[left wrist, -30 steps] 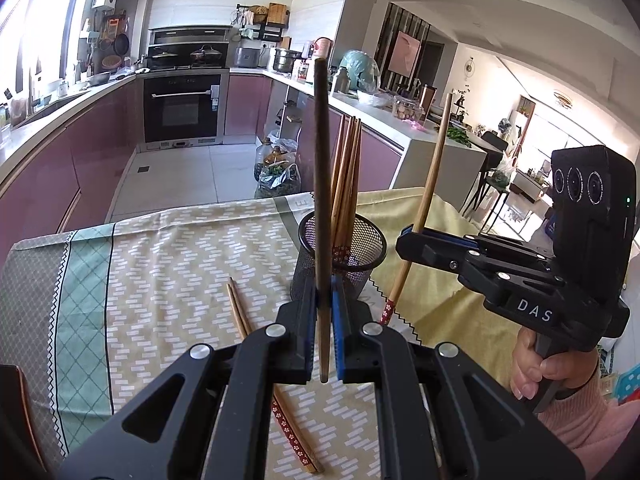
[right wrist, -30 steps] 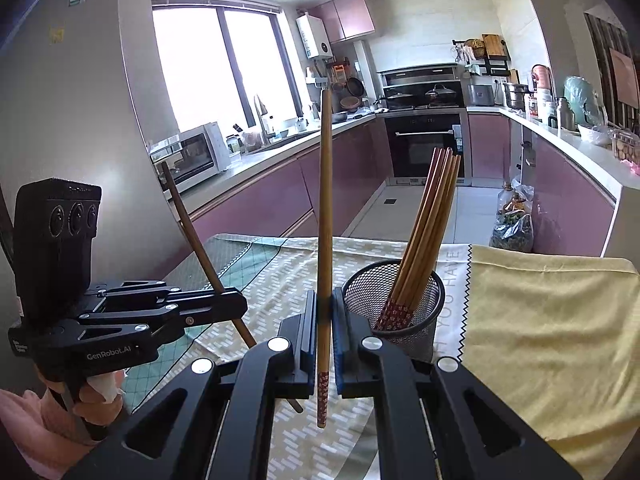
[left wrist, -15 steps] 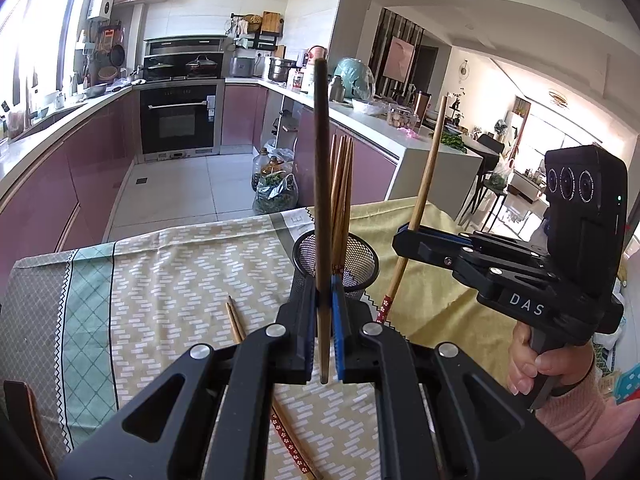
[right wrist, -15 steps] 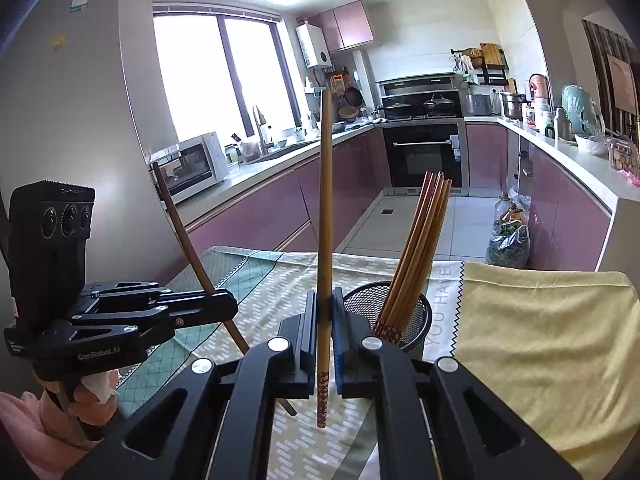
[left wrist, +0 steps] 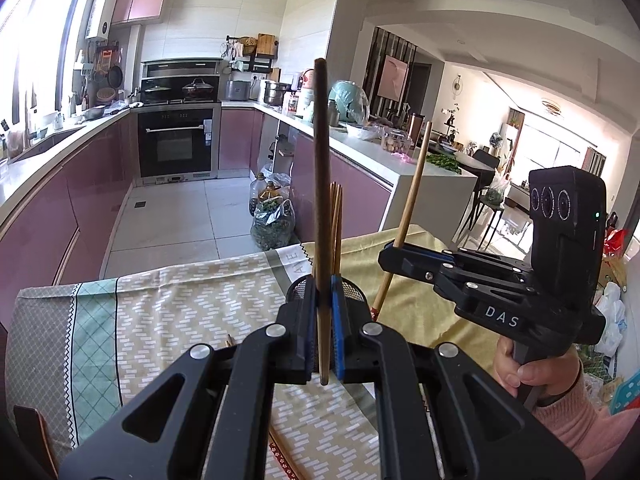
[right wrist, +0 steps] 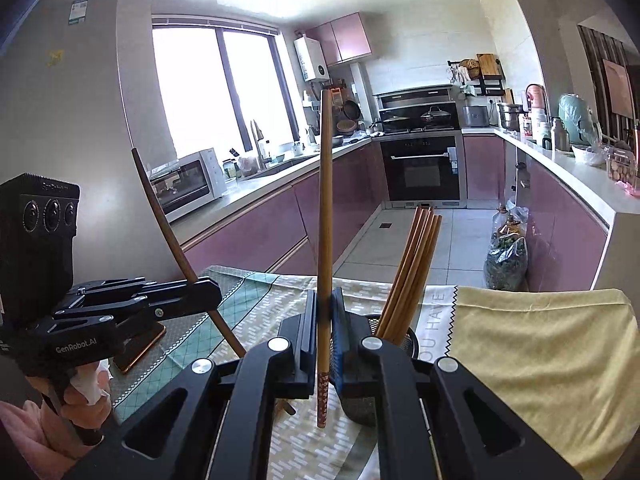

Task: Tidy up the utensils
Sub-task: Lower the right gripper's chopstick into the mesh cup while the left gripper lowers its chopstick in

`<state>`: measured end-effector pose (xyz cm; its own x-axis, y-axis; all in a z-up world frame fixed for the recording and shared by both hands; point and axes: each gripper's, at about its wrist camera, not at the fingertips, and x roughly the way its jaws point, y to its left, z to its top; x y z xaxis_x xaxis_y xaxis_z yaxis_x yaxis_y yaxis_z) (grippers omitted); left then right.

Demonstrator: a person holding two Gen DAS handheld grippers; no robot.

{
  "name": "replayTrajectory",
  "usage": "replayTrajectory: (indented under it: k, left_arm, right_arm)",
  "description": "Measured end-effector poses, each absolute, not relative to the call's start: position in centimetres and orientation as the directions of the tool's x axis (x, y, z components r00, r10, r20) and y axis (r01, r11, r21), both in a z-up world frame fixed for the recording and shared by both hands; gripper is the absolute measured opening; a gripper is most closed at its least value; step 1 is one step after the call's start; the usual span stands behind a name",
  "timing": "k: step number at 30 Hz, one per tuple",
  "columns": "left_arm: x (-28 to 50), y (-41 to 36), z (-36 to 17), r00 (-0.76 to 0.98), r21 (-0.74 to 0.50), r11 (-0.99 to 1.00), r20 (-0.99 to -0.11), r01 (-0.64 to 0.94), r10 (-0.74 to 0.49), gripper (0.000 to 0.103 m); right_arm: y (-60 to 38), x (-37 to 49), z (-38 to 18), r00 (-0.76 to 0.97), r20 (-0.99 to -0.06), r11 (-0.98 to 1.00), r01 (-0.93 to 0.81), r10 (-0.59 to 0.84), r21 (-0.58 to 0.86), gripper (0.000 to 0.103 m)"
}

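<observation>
Ahead of both claws you face a long kitchen: purple cabinets down both sides, a black oven [left wrist: 175,142] at the far end, a bright window [right wrist: 218,92] beyond your left claw, and open tiled floor [left wrist: 188,216] past the far edge of the worktop.

The worktop [left wrist: 180,304] carries a patterned cloth, green-bordered on the side of your left claw, with a plain yellow cloth [right wrist: 540,344] spread ahead and to the right of your right claw. Its far edge runs just beyond the mesh holder, and the yellow cloth lies bare, so there is free room on that side.

Your left claw [left wrist: 324,332] is clenched on a dark chopstick [left wrist: 322,184], held upright. Your right claw [right wrist: 325,344] is clamped on a lighter chopstick [right wrist: 326,208] with a patterned red tip, also upright, its lower end hanging above the cloth.

The black mesh holder [right wrist: 396,340] stands just beyond and slightly right of your right claw, and directly behind your left claw's fingertips. A bundle of chopsticks [right wrist: 414,264] leans in it.

Loose chopsticks [left wrist: 282,450] lie on the cloth below your left claw.
</observation>
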<state>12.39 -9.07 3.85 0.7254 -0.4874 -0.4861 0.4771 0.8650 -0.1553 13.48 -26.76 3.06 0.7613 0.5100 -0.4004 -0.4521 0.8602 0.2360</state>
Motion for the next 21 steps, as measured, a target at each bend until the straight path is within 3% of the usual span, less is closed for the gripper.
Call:
replayTrajectory:
  k: [21]
  left_arm:
    - [12.8,-10.6,7.2,0.756,-0.142,0.857,-0.415,0.496,-0.506,0.008]
  right_arm:
    - [-27.8,14.5,4.7,0.796,-0.358,0.872,-0.435,0.489,0.224,0.006]
